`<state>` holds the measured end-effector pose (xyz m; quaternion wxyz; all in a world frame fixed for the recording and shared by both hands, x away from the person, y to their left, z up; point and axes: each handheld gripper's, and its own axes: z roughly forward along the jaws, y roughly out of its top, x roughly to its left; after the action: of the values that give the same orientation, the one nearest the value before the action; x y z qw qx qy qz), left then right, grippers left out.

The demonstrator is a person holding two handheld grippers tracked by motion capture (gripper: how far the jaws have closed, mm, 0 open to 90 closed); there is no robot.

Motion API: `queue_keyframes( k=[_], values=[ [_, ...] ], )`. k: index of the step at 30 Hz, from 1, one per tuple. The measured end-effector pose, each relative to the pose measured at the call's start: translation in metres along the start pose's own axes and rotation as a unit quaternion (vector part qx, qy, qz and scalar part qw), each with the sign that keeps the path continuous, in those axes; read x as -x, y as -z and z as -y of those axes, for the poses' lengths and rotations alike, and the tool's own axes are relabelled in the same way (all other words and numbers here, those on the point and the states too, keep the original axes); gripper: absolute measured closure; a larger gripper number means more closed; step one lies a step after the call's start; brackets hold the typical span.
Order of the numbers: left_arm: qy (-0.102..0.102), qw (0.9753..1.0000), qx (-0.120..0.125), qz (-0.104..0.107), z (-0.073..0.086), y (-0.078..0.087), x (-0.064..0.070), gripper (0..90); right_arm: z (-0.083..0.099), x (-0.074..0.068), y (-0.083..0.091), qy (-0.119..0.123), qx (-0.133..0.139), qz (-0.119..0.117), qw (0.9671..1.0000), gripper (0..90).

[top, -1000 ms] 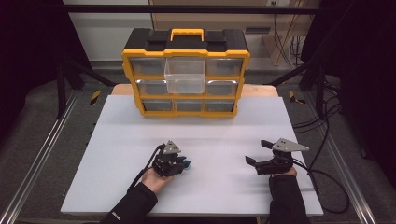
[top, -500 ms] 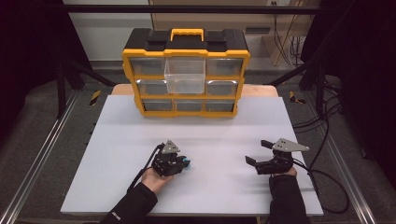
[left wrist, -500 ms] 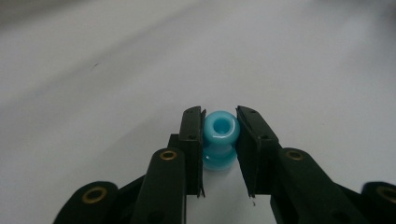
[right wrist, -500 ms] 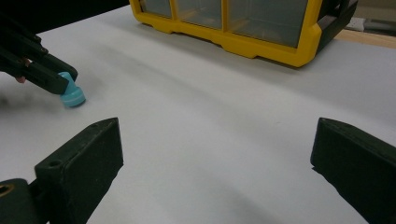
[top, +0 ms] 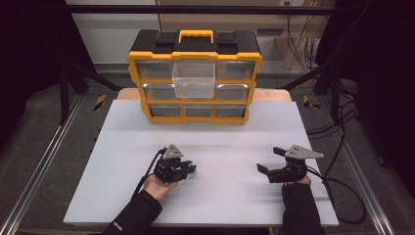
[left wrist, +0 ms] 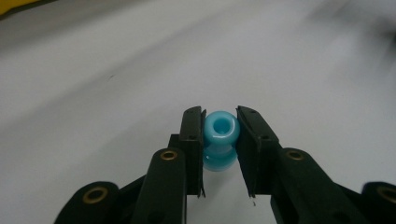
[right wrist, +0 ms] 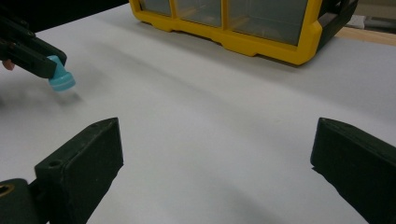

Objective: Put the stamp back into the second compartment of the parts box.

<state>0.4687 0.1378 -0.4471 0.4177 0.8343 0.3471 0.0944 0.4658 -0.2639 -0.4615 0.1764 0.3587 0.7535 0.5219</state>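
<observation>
A small light-blue spool-shaped bead (left wrist: 220, 139) with a hole through it sits between the jaws of my left gripper (left wrist: 219, 149), which is shut on it. In the high view that gripper (top: 188, 170) is at the front left of the white table with the bead (top: 194, 170) at its tip. The right gripper view shows the bead (right wrist: 60, 78) held just above the table. My right gripper (top: 268, 160) rests at the front right, its jaws wide open with nothing between them (right wrist: 215, 172).
A yellow and black drawer organiser (top: 195, 78) stands at the back of the white table (top: 225, 142); its clear top-middle drawer (top: 194, 78) is pulled out. Cables (top: 342, 191) trail off the right edge. Metal rails run along both sides.
</observation>
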Motion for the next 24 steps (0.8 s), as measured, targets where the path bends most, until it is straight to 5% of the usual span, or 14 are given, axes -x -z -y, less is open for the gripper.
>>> queue_keyframes(
  k=[24],
  values=[
    [0.011,0.9994,0.03,-0.011,-0.007,0.035,-0.018,72.2,0.0,0.001,0.0,-0.005,-0.001,0.002,1.0,2.8]
  ],
)
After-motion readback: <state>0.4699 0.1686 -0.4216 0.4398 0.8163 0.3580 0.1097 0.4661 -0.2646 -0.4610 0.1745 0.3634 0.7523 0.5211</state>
